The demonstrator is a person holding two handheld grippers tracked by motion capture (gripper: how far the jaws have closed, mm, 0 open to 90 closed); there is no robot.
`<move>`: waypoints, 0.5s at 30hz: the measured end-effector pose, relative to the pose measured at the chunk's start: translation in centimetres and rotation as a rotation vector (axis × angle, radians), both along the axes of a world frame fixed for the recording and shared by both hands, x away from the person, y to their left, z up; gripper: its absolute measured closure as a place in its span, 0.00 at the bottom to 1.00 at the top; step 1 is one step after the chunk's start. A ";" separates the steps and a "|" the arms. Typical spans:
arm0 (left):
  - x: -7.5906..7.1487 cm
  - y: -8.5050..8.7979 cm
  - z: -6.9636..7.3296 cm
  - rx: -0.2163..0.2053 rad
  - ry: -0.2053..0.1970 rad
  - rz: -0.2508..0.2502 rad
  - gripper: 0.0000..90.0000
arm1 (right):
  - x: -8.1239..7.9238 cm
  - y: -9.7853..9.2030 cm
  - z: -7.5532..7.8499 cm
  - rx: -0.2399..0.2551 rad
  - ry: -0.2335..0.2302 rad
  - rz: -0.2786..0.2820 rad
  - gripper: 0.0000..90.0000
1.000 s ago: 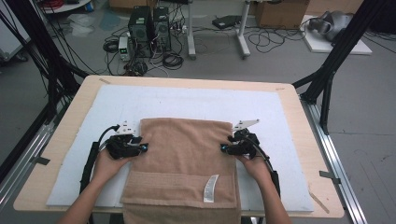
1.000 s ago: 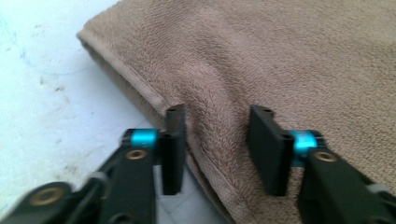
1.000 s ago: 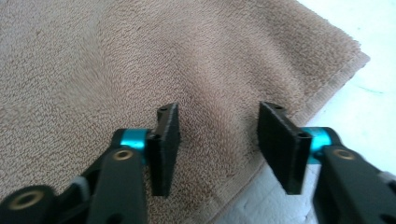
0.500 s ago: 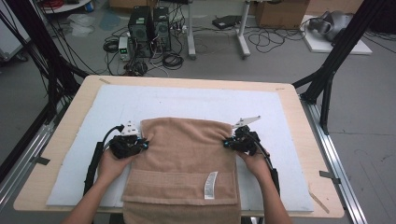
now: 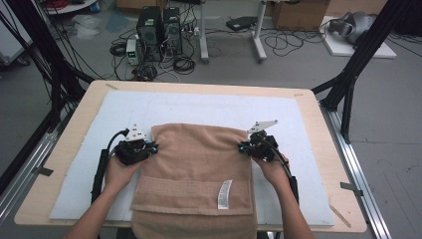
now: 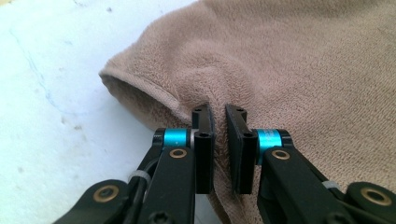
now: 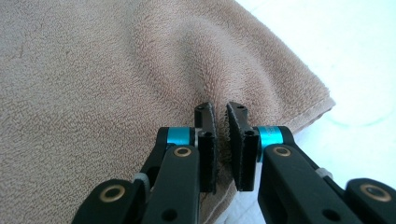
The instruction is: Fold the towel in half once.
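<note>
A tan towel lies folded on the white mat, its near end hanging over the table's front edge. My left gripper sits at the towel's left edge near the far corner. Its jaws have just been closing, and in the left gripper view my left gripper pinches a fold of the towel. My right gripper is at the right edge, opposite. In the right gripper view my right gripper is shut on a bunched ridge of the towel.
A white care label lies on the towel's near fold. The mat covers most of the wooden table. Black frame legs stand at the table's left and right sides. Computers and cables sit on the floor beyond the far edge.
Both grippers have shut on the towel's side edges, puckering the cloth there. The hands have hardly moved.
</note>
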State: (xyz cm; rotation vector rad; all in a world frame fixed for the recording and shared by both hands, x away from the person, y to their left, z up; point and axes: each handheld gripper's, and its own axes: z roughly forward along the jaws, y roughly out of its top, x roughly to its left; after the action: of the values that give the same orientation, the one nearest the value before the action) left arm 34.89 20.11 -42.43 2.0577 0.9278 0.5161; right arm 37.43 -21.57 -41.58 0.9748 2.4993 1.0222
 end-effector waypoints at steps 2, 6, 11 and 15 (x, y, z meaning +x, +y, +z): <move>0.4 -0.1 0.6 0.001 -0.004 0.005 0.91 | 0.4 0.0 0.4 -0.003 -0.012 0.000 0.93; 1.8 -0.3 1.6 -0.013 -0.025 0.030 0.91 | 1.4 -0.3 1.0 0.024 -0.017 -0.027 0.93; 4.1 -0.9 3.8 -0.013 -0.060 0.058 0.91 | 3.2 -0.4 2.5 0.025 -0.044 -0.070 0.93; 5.5 -1.2 5.7 -0.014 -0.096 0.075 0.91 | 4.7 -0.4 4.4 0.018 -0.087 -0.101 0.92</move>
State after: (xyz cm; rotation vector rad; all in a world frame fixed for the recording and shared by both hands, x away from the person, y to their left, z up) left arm 40.39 18.92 -36.73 1.9742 0.9512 0.6409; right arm 42.09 -21.96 -37.20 1.0272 2.3499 1.0344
